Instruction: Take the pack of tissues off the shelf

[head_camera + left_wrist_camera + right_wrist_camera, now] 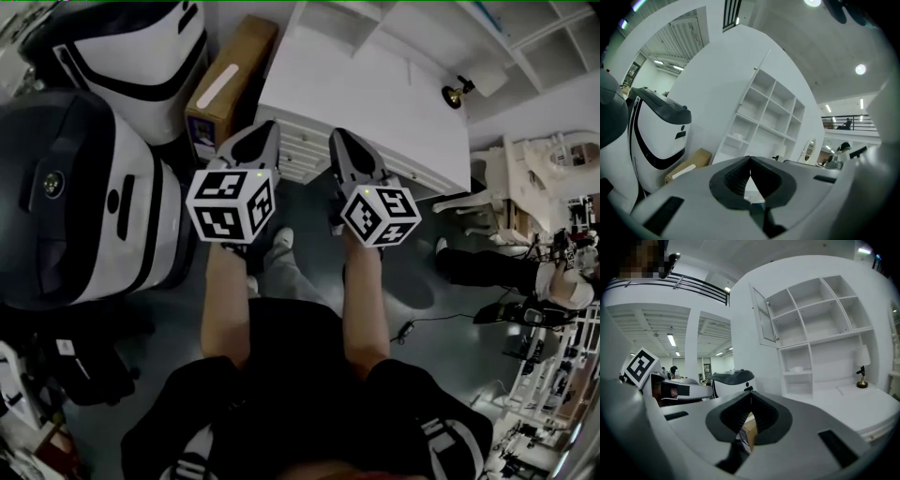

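Note:
A white shelf unit (820,319) with open compartments stands against the wall ahead, above a white counter (375,103). A small pale pack, probably the tissues (799,369), lies on a lower left shelf; it also shows faintly in the left gripper view as a pale pack (736,137). My left gripper (265,127) and right gripper (337,134) are held side by side in front of the counter, well short of the shelves. The left gripper (750,159) is shut with nothing in it. The right gripper (751,393) is also shut and empty.
A cardboard box (230,80) leans left of the counter. Two large white and black machines (131,47) (84,197) fill the left side. A small lamp (457,92) stands on the counter's right end. A person's leg (487,267) and cables lie at the right.

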`<state>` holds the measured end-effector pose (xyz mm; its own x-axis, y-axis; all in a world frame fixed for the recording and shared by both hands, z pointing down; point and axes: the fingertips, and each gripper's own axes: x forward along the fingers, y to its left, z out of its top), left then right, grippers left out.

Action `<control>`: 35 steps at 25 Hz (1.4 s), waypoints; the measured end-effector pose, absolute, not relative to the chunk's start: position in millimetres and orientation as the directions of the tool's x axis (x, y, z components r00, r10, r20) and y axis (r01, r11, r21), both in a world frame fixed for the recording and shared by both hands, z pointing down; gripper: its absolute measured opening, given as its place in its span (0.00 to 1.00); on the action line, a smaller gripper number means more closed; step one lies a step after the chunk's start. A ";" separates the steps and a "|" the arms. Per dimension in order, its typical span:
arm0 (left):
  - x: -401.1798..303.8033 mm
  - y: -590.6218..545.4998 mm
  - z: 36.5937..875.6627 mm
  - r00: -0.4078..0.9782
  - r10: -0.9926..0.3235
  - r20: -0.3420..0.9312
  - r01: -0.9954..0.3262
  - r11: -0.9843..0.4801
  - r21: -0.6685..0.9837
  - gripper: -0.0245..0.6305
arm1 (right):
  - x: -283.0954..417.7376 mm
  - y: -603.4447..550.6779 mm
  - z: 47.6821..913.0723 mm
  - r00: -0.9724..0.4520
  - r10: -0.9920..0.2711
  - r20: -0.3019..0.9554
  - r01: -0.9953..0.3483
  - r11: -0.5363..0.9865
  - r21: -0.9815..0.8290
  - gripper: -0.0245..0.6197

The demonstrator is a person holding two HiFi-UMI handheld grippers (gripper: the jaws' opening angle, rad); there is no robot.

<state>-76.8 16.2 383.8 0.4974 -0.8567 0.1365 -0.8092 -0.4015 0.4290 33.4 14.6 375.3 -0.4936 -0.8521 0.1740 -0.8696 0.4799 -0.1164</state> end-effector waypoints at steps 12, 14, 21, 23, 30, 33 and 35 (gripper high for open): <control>-31.6 -51.8 399.9 0.486 -0.849 0.208 -0.836 -0.382 0.394 0.05 | 80.2 -53.5 380.4 -0.480 -0.855 0.195 -0.877 0.461 -0.137 0.07; -27.0 -65.6 405.3 0.451 -0.857 0.248 -0.869 -0.358 0.341 0.05 | 87.7 -68.2 378.6 -0.484 -0.853 0.194 -0.874 0.465 -0.137 0.07; 0.6 -104.1 402.9 0.425 -0.868 0.257 -0.886 -0.340 0.316 0.05 | 112.9 -112.0 374.2 -0.509 -0.842 0.179 -0.859 0.485 -0.163 0.07; 6.1 -116.4 402.4 0.414 -0.873 0.257 -0.890 -0.328 0.317 0.05 | 116.7 -122.9 374.8 -0.524 -0.834 0.174 -0.850 0.497 -0.176 0.07; 45.0 -155.6 399.4 0.413 -0.878 0.240 -0.889 -0.333 0.315 0.05 | 155.3 -157.6 359.7 -0.523 -0.843 0.124 -0.847 0.499 -0.183 0.07; 67.8 -167.4 391.2 0.433 -0.874 0.219 -0.881 -0.359 0.310 0.05 | 165.2 -165.3 347.4 -0.533 -0.841 0.097 -0.842 0.515 -0.161 0.07; 80.2 -174.0 380.7 0.438 -0.878 0.194 -0.877 -0.370 0.306 0.05 | 176.5 -171.9 342.3 -0.532 -0.842 0.086 -0.842 0.516 -0.159 0.07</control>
